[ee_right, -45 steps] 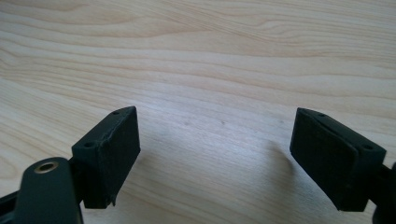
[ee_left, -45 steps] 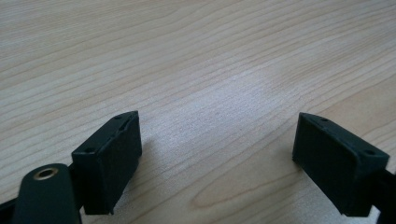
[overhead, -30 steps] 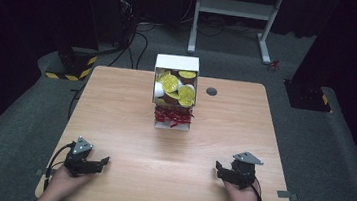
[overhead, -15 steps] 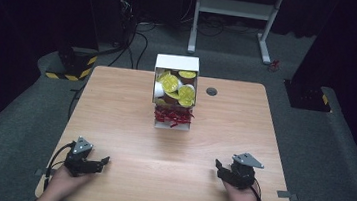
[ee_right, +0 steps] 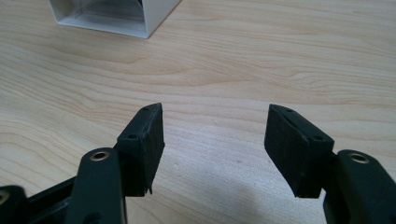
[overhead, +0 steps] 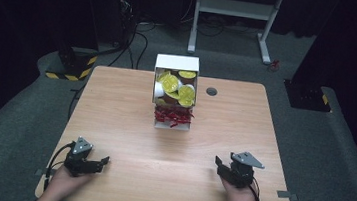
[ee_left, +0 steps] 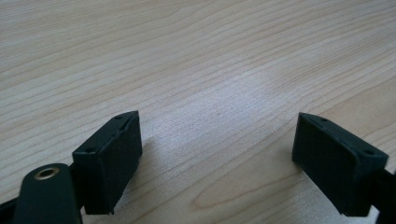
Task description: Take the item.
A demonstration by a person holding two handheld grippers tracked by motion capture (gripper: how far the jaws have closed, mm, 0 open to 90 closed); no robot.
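Jaws of the left gripper (ee_left: pixel 217 154) stood spread wide, holding nothing, over the table (ee_left: pixel 196 56); the right gripper (ee_right: pixel 215 140) likewise; no writing was legible.

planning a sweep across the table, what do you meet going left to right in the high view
left black two-jaw gripper → white open box of yellow round pieces and red bits → small dark round hole in the wooden tabletop → right black two-jaw gripper

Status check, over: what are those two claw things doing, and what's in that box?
Left gripper open, empty, near table edge. Right gripper same. White box mid-table, yellow discs and red bits inside, untouched. Nothing between.
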